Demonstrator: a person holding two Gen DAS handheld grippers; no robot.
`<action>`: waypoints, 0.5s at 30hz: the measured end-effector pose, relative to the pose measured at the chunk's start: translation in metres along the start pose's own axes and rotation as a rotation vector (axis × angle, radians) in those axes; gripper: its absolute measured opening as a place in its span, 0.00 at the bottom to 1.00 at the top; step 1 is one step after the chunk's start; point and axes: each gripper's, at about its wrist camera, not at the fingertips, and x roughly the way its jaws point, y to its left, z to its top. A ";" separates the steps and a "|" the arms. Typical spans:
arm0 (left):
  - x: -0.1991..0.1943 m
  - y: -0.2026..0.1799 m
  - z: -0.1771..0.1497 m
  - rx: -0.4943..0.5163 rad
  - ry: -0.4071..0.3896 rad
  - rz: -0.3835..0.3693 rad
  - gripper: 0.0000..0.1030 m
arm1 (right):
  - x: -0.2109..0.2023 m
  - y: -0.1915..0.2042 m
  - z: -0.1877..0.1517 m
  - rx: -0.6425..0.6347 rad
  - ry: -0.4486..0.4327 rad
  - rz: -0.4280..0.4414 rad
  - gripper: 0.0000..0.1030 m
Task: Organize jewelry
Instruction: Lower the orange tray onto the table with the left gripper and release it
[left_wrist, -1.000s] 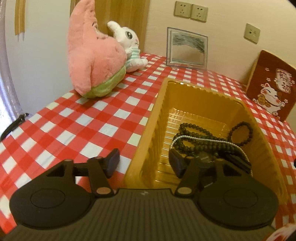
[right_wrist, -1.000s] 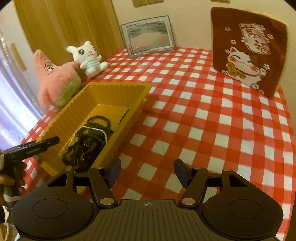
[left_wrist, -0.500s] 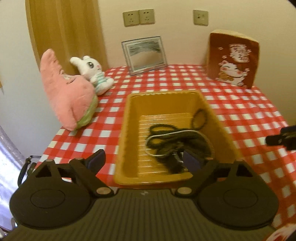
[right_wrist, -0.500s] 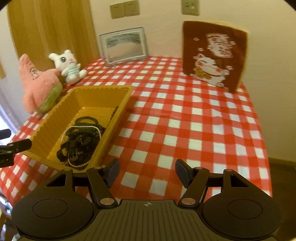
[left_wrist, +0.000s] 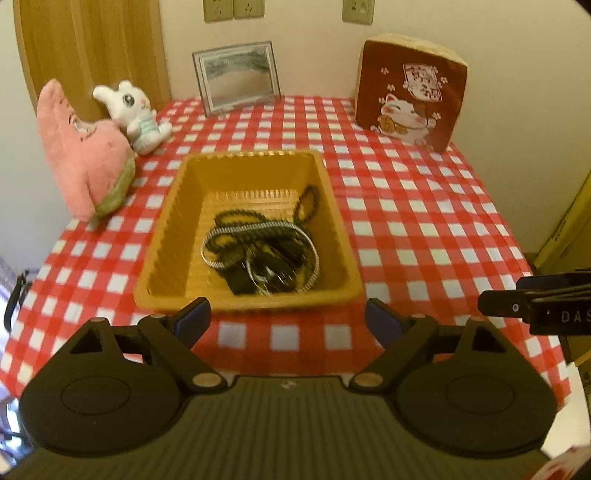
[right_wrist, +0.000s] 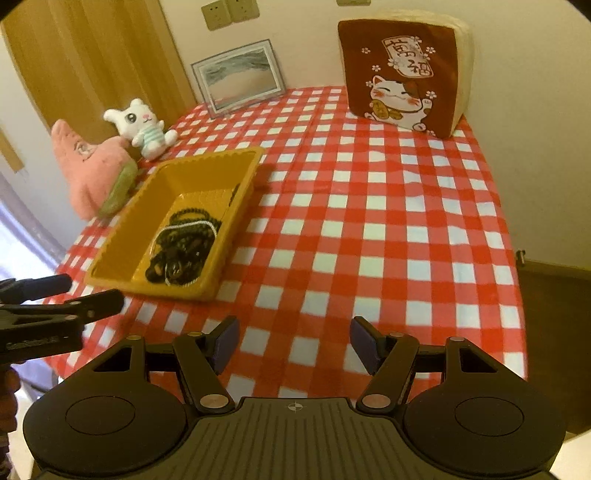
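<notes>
Lying in tray (left_wrist: 168, 236), jewelry (left_wrist: 258, 251) beyond empty left tool (left_wrist: 288, 319).

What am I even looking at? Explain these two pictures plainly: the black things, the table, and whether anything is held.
No robot here: a person holds a hand-operated grasping tool in each hand, each with a wide-angle camera looking forward along its two fingers. The black shapes at the bottom of each picture are that tool's own body.

One picture is from the left tool; its jaws have just been opening and stand wide, with nothing between them. The other is from the right tool, open and empty too. Each tool pokes into the other's picture at the edge.

On the red-checked tablecloth sits a yellow tray holding tangled jewelry: dark beads and a pale chain. Around it are a pink plush, a white bunny, a picture frame and a cat cushion.
</notes>
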 end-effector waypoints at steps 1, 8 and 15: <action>-0.002 -0.004 -0.002 -0.009 0.008 -0.005 0.87 | -0.003 -0.002 -0.003 -0.003 0.002 0.002 0.64; -0.016 -0.029 -0.023 -0.043 0.031 0.003 0.86 | -0.023 -0.017 -0.025 -0.006 0.019 0.038 0.64; -0.032 -0.045 -0.037 -0.045 0.008 -0.003 0.86 | -0.035 -0.026 -0.039 -0.015 0.011 0.056 0.64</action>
